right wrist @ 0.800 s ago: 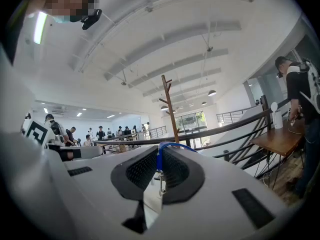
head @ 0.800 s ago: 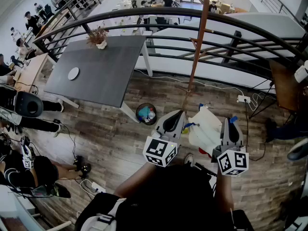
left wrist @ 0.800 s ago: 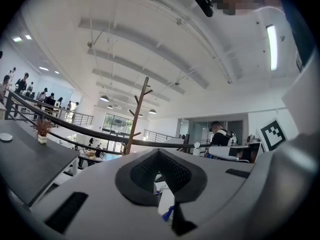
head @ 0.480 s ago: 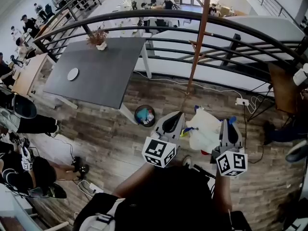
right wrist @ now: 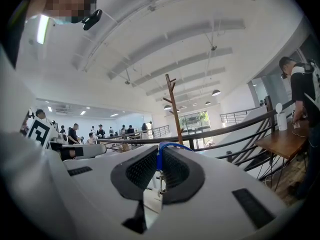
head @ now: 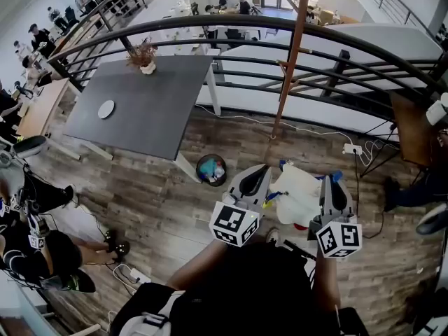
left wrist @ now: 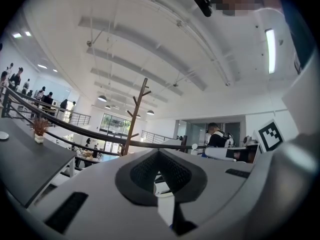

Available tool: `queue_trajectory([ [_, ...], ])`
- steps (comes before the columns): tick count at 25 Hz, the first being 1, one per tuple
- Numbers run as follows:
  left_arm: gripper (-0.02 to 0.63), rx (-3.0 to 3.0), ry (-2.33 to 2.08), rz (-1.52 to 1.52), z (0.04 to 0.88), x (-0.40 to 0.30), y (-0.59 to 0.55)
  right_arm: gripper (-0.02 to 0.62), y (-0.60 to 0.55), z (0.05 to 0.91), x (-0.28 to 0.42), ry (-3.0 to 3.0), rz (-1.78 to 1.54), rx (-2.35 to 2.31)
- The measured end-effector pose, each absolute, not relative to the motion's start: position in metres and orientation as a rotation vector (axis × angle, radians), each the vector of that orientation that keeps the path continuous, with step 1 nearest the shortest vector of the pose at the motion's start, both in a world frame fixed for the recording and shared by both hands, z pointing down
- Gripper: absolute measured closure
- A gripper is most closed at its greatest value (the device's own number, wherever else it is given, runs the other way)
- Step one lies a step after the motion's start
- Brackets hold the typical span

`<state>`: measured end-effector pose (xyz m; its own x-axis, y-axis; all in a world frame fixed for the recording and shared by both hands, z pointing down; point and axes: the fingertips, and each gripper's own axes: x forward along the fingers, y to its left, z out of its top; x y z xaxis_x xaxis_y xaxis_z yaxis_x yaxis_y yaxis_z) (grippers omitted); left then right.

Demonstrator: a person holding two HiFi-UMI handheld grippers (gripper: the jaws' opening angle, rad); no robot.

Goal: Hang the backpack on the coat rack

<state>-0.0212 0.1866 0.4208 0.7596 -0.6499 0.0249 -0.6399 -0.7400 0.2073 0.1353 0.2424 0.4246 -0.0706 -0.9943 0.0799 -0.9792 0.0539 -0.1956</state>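
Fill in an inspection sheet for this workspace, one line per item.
Surface: wood floor.
Job's things: white backpack between the grippers; coat rack ahead, nothing hung on it.
Clutter: bin beside the grey table; plant on the table.
Grippers: left gripper jaws together, grip unclear; right gripper shut on the backpack's blue loop.
Cables: power strip and white cable on the floor.
Surroundings: curved railing; people at left.

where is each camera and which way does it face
Head view: on the person's head, looking steeply down at the backpack, left gripper, right gripper; arms show.
Left gripper view: on the left gripper, tilted up past its closed jaws toward the coat rack and ceiling.
Right gripper view: on the right gripper, tilted up; its jaws pinch a blue strap.
Shared: both gripper views show the coat rack.
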Motion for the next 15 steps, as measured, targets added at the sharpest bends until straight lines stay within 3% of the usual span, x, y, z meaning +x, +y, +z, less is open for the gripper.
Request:
queue_trajectory([
  [15, 0.598, 2.76, -1.009, -0.037, 0.43, -0.073, 0.178, 0.569, 0.233, 0.428, 0.107, 2.187, -0.31, -2.098],
])
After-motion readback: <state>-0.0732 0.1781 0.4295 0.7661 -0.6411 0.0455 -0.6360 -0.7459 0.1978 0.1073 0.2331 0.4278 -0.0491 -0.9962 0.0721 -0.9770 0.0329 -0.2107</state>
